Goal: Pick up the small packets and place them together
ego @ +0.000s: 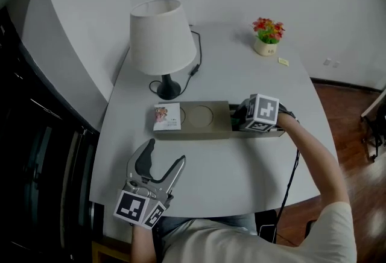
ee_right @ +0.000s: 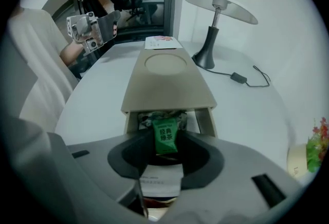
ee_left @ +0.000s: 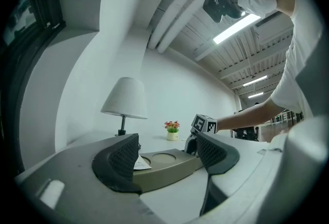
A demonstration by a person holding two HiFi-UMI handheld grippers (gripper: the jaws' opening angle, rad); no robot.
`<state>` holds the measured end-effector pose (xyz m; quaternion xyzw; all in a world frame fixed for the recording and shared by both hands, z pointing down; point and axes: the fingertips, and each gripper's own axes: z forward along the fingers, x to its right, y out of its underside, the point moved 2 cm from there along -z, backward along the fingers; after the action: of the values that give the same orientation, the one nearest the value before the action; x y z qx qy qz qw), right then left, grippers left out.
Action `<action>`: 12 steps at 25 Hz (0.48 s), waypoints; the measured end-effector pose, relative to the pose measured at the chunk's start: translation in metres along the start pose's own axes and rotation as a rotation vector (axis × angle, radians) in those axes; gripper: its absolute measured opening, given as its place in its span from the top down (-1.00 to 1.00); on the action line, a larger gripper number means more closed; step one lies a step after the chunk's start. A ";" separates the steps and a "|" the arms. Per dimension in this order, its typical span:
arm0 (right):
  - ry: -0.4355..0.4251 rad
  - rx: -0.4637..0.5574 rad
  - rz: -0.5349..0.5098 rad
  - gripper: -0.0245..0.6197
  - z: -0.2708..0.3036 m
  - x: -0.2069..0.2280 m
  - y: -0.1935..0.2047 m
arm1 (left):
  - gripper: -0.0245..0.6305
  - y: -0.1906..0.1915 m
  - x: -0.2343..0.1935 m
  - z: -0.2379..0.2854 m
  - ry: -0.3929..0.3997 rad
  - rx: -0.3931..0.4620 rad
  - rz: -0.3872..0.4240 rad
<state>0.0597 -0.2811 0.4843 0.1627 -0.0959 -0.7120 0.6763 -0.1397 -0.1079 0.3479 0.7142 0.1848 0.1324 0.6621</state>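
Note:
A long beige box lies across the middle of the white table. Its drawer stands open at the right end, with several small packets inside. My right gripper is at that drawer, shut on a green packet that stands upright between its pads. In the head view the right gripper sits against the box's right end. A white packet with pink print rests on the box's left end. My left gripper hovers open and empty near the table's front left edge, pointing at the box.
A white-shaded lamp stands behind the box, its cable running to the back. A small flower pot and a yellow scrap sit at the far right. Another white packet lies under the right gripper's jaws.

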 end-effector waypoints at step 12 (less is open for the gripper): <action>0.163 0.060 0.044 0.48 -0.080 0.006 0.019 | -0.14 0.003 0.008 -0.001 0.035 0.011 -0.018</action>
<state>0.1061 -0.2822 0.4166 0.2382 -0.0653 -0.6781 0.6922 -0.1325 -0.1032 0.3507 0.7136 0.2036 0.1379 0.6560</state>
